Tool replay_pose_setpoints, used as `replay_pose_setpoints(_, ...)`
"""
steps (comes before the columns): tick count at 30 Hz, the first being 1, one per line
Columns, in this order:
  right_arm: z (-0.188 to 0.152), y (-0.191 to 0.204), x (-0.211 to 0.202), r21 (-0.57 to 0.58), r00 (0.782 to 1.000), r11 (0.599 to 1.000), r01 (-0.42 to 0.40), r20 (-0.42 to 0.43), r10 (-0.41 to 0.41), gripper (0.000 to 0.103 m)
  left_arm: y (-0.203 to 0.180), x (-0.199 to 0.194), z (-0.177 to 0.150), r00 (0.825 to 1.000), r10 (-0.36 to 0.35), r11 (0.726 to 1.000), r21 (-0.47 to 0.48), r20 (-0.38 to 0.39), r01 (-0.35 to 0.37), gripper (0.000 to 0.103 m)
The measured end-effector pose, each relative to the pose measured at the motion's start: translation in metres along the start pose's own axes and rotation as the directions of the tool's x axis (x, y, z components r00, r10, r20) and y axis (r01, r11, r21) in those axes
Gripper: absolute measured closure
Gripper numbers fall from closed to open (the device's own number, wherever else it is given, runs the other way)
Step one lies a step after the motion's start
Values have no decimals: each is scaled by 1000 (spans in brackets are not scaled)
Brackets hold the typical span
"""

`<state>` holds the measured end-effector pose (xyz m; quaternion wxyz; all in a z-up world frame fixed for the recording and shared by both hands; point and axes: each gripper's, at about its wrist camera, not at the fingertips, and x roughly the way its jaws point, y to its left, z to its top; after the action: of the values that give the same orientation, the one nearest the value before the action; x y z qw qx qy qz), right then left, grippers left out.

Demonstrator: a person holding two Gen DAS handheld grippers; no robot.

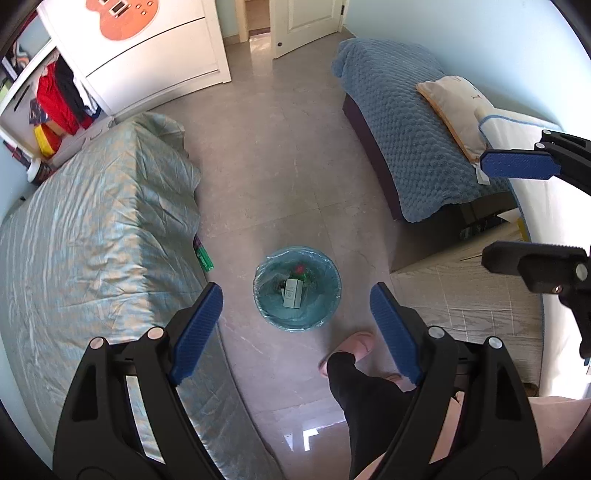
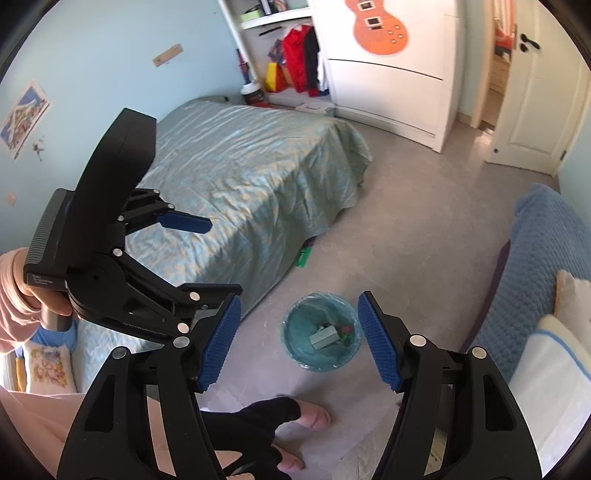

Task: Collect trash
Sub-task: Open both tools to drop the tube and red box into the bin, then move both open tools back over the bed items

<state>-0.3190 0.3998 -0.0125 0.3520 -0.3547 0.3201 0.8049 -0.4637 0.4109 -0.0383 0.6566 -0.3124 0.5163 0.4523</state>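
A round trash bin (image 1: 297, 288) lined with a blue bag stands on the grey floor between two beds; it also shows in the right wrist view (image 2: 320, 334). Inside lie a pale box (image 1: 293, 293) and some red and green scraps. A green packet (image 1: 204, 257) lies on the floor at the foot of the left bed, also seen in the right wrist view (image 2: 303, 255). My left gripper (image 1: 295, 328) is open and empty, held high above the bin. My right gripper (image 2: 297, 339) is open and empty, also above the bin. Each gripper shows in the other's view.
A bed with a pale green cover (image 1: 92, 229) is on the left. A bed with a blue blanket (image 1: 413, 147) and pillows is on the right. A white wardrobe (image 1: 147, 55) and an open door (image 1: 306, 26) stand at the far end. The person's slippered foot (image 1: 354, 347) is near the bin.
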Motion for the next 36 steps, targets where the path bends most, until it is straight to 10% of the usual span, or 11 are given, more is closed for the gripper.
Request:
replay_pose_setpoints(17,-113,-47,-91,340,959,910,238,64,-275,24,-126,-16,18,995,-101,934,346,6,93,7)
replay_pose_setpoints(26,-218,-55,-168,555,887,744,372,26,-462,23,-241,-24,4,977,-211,801,566,-37,194,7)
replay_pose_setpoints(36,-341,-31,-243,733,793,514,446,-58,-606,23,-362,-46,-45,954,-288,592,768,-84,246,7)
